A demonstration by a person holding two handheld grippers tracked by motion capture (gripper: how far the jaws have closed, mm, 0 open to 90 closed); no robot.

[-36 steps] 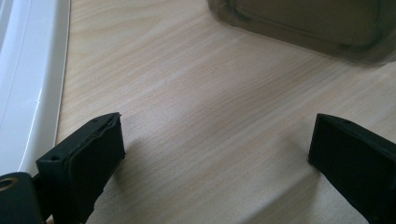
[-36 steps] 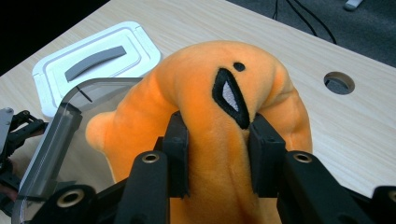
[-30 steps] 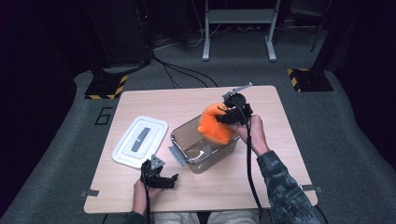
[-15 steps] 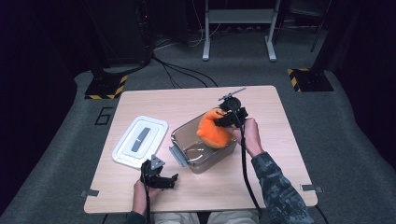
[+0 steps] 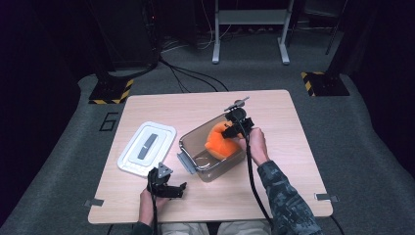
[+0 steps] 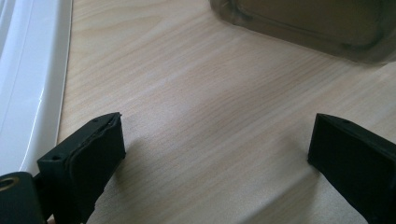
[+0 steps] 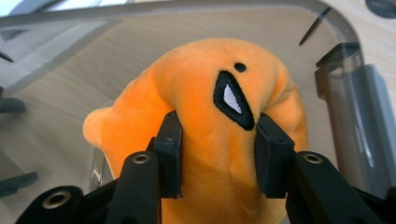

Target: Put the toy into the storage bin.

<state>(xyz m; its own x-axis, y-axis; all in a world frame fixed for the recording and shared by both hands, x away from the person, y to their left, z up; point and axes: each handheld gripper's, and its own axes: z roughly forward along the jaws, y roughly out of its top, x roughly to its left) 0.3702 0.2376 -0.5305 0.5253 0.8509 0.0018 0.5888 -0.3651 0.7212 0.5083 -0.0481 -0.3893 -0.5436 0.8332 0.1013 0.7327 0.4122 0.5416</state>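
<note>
An orange plush toy (image 5: 219, 142) with a stitched black-and-white patch (image 7: 231, 99) hangs partly inside a clear plastic bin (image 5: 221, 169) at the table's middle. My right gripper (image 5: 231, 130) comes down on it from above. Its jaws have just been opening a little, but the pads (image 7: 171, 154) still pinch the plush between them (image 7: 217, 128). The bin's wall (image 7: 346, 98) curves around the toy. My left gripper (image 5: 167, 184) rests low near the table's front edge, open (image 6: 217, 135) over bare wood, with nothing between its jaws.
A white lid (image 5: 148, 148) with a grey handle lies flat left of the bin, and its edge (image 6: 28, 84) runs beside my left gripper. The bin's corner (image 6: 317, 23) lies ahead of that gripper. Bare wood shows at the table's far and right sides.
My right gripper has sunk with the orange plush, which is now lower inside the bin. The left gripper has stayed where it was.
</note>
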